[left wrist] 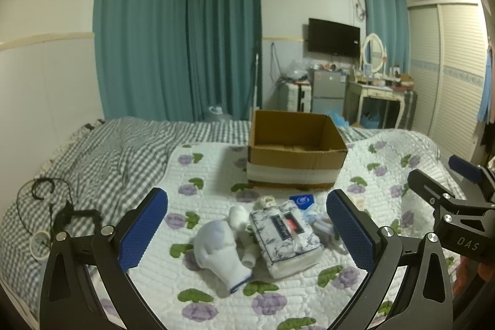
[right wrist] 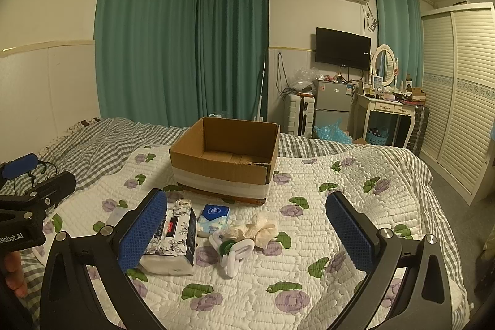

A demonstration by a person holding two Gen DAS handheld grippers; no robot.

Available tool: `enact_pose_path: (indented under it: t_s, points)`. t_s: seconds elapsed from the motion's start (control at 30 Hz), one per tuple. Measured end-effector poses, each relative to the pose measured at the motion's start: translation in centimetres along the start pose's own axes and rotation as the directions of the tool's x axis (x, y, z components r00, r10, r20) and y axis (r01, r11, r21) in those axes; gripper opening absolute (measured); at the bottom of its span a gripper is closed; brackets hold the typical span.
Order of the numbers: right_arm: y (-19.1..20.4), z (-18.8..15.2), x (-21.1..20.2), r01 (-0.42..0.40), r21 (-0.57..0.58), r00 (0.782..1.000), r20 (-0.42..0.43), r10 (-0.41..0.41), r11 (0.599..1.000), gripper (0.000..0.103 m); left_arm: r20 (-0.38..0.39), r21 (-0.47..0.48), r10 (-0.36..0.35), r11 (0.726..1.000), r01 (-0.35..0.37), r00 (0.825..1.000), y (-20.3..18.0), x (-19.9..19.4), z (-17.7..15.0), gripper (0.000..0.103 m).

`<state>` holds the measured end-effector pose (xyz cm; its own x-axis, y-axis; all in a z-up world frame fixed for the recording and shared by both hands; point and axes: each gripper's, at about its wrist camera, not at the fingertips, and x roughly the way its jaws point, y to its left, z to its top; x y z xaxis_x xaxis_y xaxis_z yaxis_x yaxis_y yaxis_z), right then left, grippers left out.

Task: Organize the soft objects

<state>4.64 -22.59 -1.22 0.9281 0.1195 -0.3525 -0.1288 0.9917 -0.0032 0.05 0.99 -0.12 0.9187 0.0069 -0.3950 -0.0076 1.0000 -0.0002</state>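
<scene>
An open, empty cardboard box (left wrist: 295,149) stands on the quilted bed; it also shows in the right wrist view (right wrist: 224,158). In front of it lie a floral tissue pack (left wrist: 286,238) (right wrist: 171,237), a white glove (left wrist: 221,249), a small blue tissue packet (right wrist: 213,217) (left wrist: 302,201), a cream scrunchie (right wrist: 256,229) and a white-and-green soft toy (right wrist: 233,249). My left gripper (left wrist: 247,234) is open above the glove and tissue pack. My right gripper (right wrist: 247,237) is open above the toy and scrunchie. Both hold nothing.
A floral quilt (right wrist: 340,206) covers a grey checked sheet (left wrist: 108,150). Black cable and a tape roll (left wrist: 38,246) lie at the bed's left. Teal curtains, a fridge (right wrist: 332,101), a dressing table and a wardrobe (right wrist: 458,101) stand beyond the bed.
</scene>
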Motion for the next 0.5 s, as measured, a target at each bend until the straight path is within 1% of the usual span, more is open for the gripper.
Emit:
enact_pose_path:
  t_s: [0.5]
  points:
    - [0.08,-0.03,0.00,-0.002,0.000,1.000,0.000,0.002,1.000,0.103,-0.008,-0.002,-0.007,1.000,0.006,1.000,-0.26,-0.14,-0.11,0.103]
